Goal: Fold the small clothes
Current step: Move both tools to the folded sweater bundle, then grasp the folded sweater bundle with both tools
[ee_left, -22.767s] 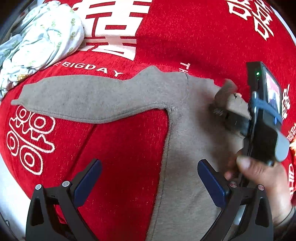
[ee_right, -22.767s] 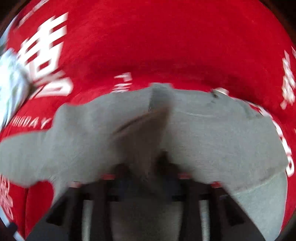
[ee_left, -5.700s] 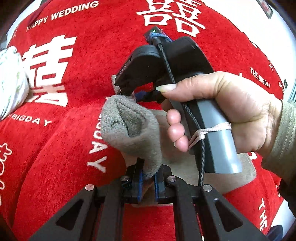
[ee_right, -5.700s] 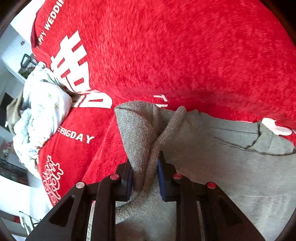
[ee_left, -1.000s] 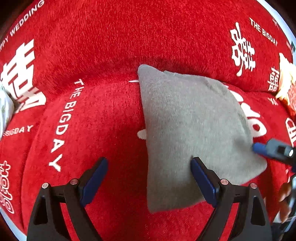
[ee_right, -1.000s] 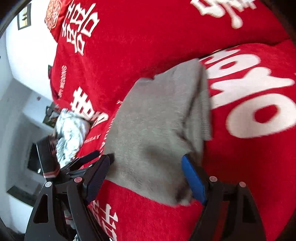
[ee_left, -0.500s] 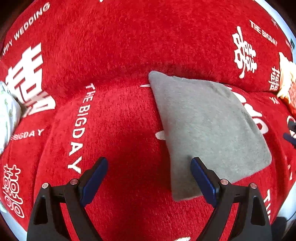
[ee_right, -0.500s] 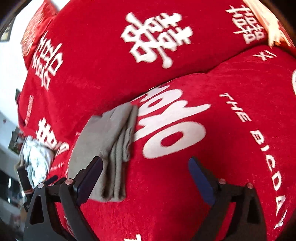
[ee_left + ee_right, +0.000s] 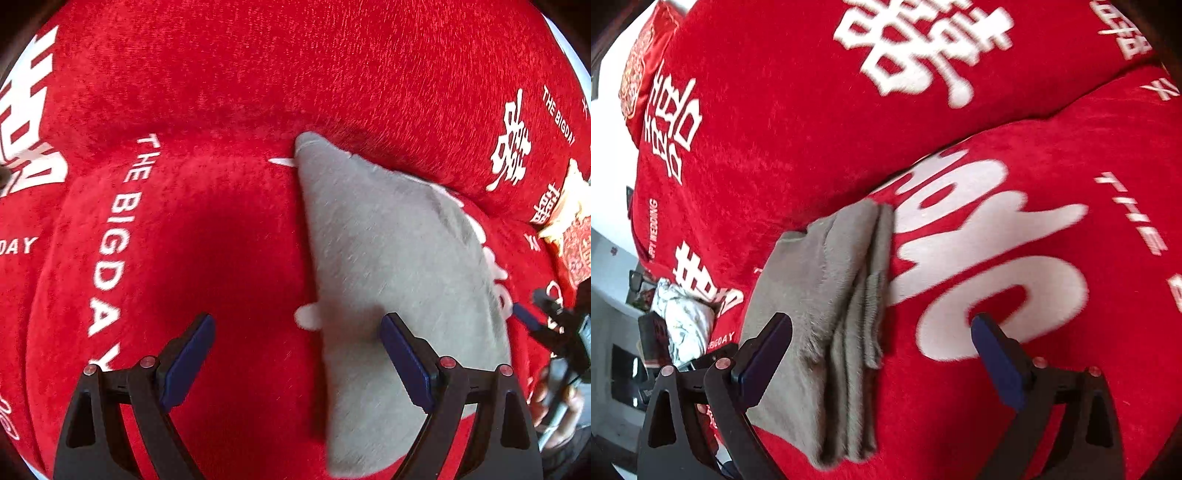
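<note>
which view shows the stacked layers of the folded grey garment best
The right wrist view: the folded grey garment lies with its layered edges facing the camera, so several stacked folds show along its right side. The left wrist view shows the same garment only as one flat top face, with the layers hidden.

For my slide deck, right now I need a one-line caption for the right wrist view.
Folded grey garment lies on the red blanket, stacked edges showing, right tool open above it.
</note>
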Available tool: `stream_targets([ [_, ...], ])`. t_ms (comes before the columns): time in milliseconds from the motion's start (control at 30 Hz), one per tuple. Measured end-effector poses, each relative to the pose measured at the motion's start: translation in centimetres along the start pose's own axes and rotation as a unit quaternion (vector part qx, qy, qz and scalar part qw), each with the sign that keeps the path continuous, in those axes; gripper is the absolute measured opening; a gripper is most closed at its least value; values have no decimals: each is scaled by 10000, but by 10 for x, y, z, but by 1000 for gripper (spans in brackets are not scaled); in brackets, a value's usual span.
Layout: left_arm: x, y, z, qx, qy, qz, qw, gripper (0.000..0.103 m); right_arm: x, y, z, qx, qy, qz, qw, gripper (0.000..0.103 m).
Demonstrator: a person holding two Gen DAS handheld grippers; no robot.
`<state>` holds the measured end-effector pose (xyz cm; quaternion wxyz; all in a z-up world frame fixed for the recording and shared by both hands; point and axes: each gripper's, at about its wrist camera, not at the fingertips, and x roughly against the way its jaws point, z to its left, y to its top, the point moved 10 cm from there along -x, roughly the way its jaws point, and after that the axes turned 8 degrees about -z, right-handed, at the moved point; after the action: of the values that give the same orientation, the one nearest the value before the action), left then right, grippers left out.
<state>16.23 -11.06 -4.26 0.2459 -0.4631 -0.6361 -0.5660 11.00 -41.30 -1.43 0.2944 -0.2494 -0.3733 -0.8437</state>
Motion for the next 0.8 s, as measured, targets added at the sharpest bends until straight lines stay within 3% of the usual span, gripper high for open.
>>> stream_targets([
  [233,2,4,-14,-292,69,-172,9994,92,-12,-7,15,283,-48,44,9996,98],
  [533,-20,4,-44,-549,-8,63,9985,92,-40,-8,44,724,-120,404,9965,98],
  [667,-42,9,-46,-417,-203,179,9988,92,-68,-15,41,431,44,730,9964,98],
  [700,-52,9,-48,-393,-290,254,9985,103,-78,-19,39,290,93,856,9959,99],
  [733,-61,8,-46,-377,-248,303,9985,103,-85,-17,41,338,140,666,9971,103],
  [800,-72,6,-45,-168,-538,402,9976,103,-93,-16,46,632,79,528,9966,103],
])
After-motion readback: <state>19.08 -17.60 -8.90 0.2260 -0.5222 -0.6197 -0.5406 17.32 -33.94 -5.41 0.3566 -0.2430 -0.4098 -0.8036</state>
